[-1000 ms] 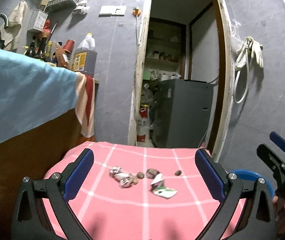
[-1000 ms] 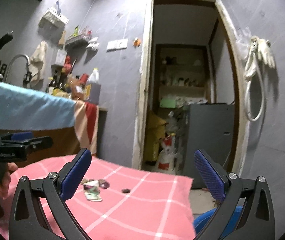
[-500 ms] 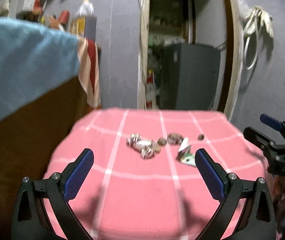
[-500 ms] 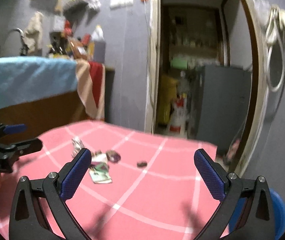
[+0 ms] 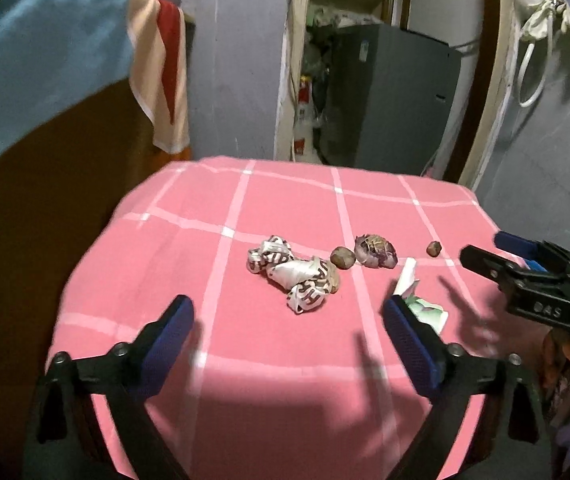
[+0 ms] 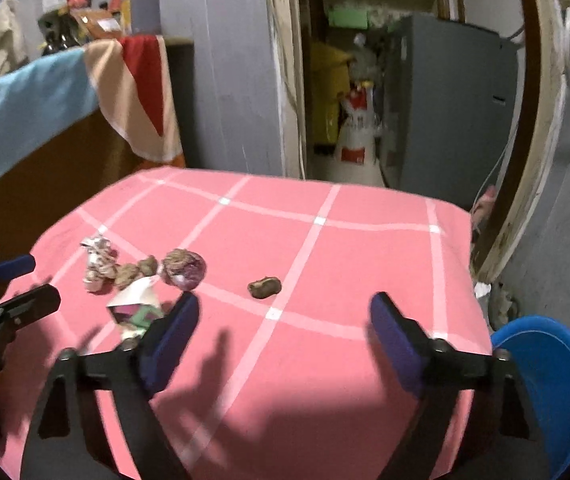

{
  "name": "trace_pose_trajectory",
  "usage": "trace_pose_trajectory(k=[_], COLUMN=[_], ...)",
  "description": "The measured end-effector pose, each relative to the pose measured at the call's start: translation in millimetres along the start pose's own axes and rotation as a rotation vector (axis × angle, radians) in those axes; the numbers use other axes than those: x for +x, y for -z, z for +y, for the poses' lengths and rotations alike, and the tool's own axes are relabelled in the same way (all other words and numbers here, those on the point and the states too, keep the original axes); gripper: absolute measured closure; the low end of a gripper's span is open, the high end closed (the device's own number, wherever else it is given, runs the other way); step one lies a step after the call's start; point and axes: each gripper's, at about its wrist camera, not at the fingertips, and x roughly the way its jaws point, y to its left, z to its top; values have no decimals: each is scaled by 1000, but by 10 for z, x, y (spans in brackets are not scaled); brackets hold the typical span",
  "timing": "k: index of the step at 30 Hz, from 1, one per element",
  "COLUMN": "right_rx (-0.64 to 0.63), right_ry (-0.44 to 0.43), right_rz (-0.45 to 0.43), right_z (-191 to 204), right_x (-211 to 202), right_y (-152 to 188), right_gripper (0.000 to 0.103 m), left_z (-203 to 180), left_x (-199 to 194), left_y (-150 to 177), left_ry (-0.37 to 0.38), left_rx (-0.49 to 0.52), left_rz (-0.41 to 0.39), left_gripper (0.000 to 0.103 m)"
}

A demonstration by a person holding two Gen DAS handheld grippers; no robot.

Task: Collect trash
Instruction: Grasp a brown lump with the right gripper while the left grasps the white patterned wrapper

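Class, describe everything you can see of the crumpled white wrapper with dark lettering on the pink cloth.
The crumpled white wrapper looks like thin, glossy plastic or foil, twisted into several knotted lumps with bold dark brown letters across it. It lies loose on the pink checked cloth, at the left end of the scattered trash. A small brown lump sits just to its right; whether they touch is unclear. Nothing grips it.

Trash is lying in a loose cluster on the pink checked table (image 5: 293, 380). A crumpled white wrapper (image 5: 297, 272) with brown lettering is sitting at the middle. At its two o'clock are lying a brown nut (image 5: 342, 257), a purplish husk (image 5: 376, 250) and a small brown lump (image 5: 433, 248). A folded green-and-white packet (image 5: 421, 305) is lying at four o'clock.
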Motion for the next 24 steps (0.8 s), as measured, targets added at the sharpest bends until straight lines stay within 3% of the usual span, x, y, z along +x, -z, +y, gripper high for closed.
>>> trace_pose_trajectory(k=[2, 5, 9, 13, 16, 18, 24], right_rx=[-8, -51, -88, -100, -98, -98, -106], right_ry=[-23, -14, -30, -43, -55, -58, -74], right_rz=[55, 89, 180, 193, 188, 182, 161], right_z=[6, 68, 115, 120, 114, 121, 148], right_x=[128, 238, 444, 453, 437, 429, 417], right_y=[-63, -127, -142, -145, -135, -128, -125], right_gripper=[38, 39, 56, 59, 74, 85, 87], left_z=[5, 35, 123, 146, 125, 106, 106], left_x=[87, 209, 296, 337, 361, 354, 265], left_y=[-37, -79, -119, -165, -183, -185, -127], left_ry=[8, 12, 31, 47, 75, 74, 88], left_rx=[-6, -24, -72, -87, -85, -80, -100], left_rz=[29, 70, 94, 99, 112, 110, 90], left_gripper=[27, 37, 43, 54, 69, 69, 70])
